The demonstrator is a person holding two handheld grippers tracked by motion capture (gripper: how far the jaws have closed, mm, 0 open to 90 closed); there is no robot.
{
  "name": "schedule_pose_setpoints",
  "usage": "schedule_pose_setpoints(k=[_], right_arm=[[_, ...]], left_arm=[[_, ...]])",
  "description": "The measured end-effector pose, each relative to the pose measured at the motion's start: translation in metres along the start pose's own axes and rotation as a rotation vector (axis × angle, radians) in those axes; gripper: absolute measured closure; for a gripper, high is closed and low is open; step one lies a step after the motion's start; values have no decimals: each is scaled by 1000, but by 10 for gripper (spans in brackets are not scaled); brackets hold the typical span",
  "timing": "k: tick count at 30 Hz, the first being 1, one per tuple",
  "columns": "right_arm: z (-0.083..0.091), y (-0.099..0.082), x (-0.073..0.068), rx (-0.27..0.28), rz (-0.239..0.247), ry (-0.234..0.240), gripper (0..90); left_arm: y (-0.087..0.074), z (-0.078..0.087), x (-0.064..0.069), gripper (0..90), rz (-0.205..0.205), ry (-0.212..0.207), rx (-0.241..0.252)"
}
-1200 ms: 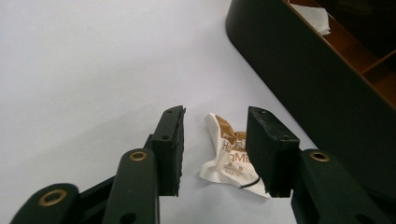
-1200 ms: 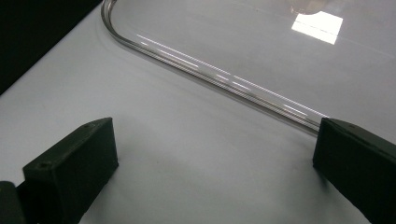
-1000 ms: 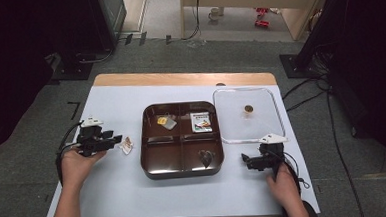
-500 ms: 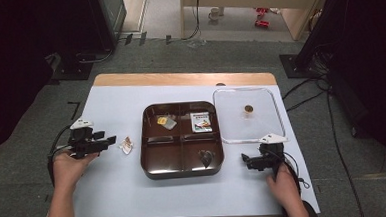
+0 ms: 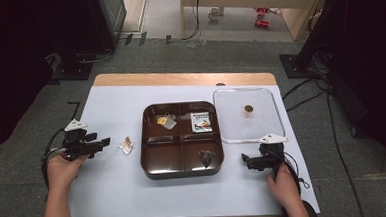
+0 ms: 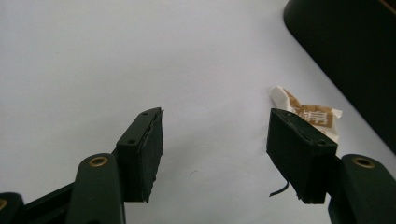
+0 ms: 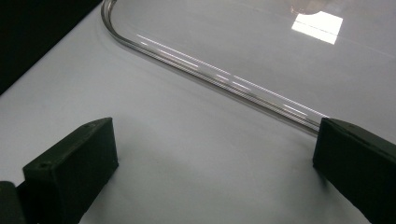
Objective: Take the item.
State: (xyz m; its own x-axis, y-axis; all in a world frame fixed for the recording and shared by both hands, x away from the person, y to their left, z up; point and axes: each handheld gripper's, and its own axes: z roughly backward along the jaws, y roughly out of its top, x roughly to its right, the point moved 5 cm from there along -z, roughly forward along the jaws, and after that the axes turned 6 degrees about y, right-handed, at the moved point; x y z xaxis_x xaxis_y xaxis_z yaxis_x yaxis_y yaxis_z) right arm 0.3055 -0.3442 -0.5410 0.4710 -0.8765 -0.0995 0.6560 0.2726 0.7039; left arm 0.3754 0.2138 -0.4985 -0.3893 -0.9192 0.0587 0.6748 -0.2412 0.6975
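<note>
A small white-and-brown wrapped packet [image 5: 126, 145] lies on the white table just left of the dark brown four-part tray [image 5: 184, 173]. My left gripper [image 5: 104, 142] points at it from the left. Its jaws have just been opening and hold nothing. In the left gripper view the left gripper [image 6: 217, 119] stands open, and the packet [image 6: 310, 114] lies past its right-hand jaw, beside the tray's wall [image 6: 345, 56]. My right gripper [image 5: 245, 160] rests open near the front edge of a clear lid [image 5: 262, 122]. In the right gripper view the right gripper [image 7: 215, 135] has bare table between its jaws.
The tray holds a yellow-and-grey packet [image 5: 166, 122] at back left, a printed white packet [image 5: 201, 122] at back right and a dark wrapped piece [image 5: 205, 158] at front right. The lid's curved rim [image 7: 215, 74] lies ahead of the right jaws; its gold knob [image 5: 249, 108] sits mid-lid.
My left gripper has drawn back to the left, away from the packet, and its jaws have spread. The packet stays on the table. The right hand has kept still.
</note>
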Motion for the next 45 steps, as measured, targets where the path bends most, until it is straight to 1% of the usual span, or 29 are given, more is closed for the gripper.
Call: schedule_pose_setpoints(k=[2,4,7,10,14,16,18,19,22,24,25,26,27,29,31,35,45], right_arm=[[0,0,0,0,0,0,0],[0,0,0,0,0,0,0],[0,0,0,0,0,0,0],[0,0,0,1,0,0,0],[0,0,0,1,-1,0,0],[0,0,0,1,-1,0,0],[0,0,0,1,-1,0,0],[0,0,0,1,0,0,0],[0,0,0,1,0,0,0],[0,0,0,1,0,0,0],[0,0,0,1,0,0,0],[0,0,0,1,0,0,0],[0,0,0,1,0,0,0],[0,0,0,1,0,0,0],[0,0,0,1,0,0,0],[0,0,0,1,-1,0,0],[0,0,0,0,0,0,0]], left_arm=[[-1,0,-1,366,-4,5,2],[-2,0,-5,366,-27,25,7],[-6,-1,-8,362,-30,34,-4],[-8,-3,-10,349,-24,28,-20],[-11,-6,-11,330,-39,20,-32],[-13,-8,-11,328,-60,21,-42],[-17,-11,-13,328,-92,33,-56],[-18,-12,-13,327,-98,30,-62],[-19,-12,-13,295,-107,10,-53],[-21,-13,-12,253,-121,-5,-39],[-24,-13,-10,228,-161,3,-20],[-24,-13,-10,224,-161,3,-20],[-25,-13,-9,224,-175,9,-13],[-26,-13,-9,218,-159,3,-4],[-28,-14,-7,183,-166,11,8],[-29,-14,-7,179,-153,16,29],[-30,-14,-6,177,-156,24,30]])
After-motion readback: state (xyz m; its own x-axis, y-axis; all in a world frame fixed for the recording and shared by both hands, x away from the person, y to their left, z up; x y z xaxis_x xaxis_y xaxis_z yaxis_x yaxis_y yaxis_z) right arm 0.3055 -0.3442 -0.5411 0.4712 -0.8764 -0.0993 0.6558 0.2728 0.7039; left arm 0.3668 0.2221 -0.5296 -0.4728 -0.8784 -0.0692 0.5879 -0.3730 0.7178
